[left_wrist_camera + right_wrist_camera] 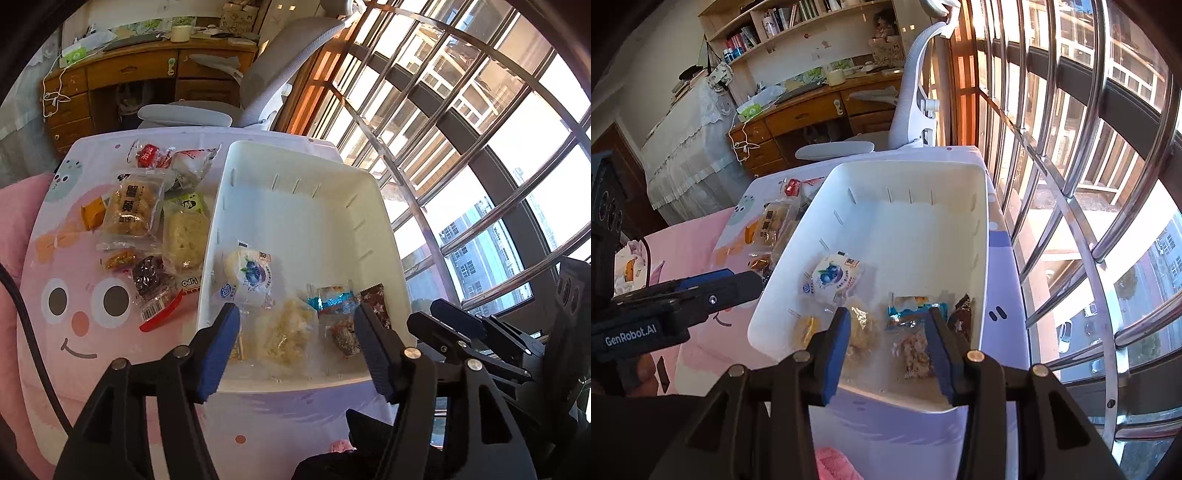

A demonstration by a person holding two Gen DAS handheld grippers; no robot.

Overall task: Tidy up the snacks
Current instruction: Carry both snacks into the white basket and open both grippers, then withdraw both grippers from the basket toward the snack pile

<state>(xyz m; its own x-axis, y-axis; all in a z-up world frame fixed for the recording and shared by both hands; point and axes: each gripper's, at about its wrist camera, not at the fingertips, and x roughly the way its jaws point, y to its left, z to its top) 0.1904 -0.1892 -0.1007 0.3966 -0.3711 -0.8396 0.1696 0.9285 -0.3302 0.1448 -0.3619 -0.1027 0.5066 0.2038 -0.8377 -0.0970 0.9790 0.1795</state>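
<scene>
A white plastic bin (295, 162) (908, 173) stands on a pink cartoon tablecloth. Its near end holds several wrapped snacks: a blueberry pack (251, 275) (833, 278), a pale crumbly cake (286, 332), a blue-wrapped pack (332, 299) (912, 310) and a brown bar (376, 302). More snacks lie left of the bin, among them a yellow egg-yolk pastry pack (131, 210) (774, 221) and a dark one (149, 277). My left gripper (295, 332) is open and empty above the bin's near end. My right gripper (886, 339) is open and empty there too.
A grey office chair (266, 74) and a wooden desk (129, 70) stand beyond the table. A barred window (461, 129) runs along the right side. The left gripper's body (683, 299) shows at the left of the right wrist view.
</scene>
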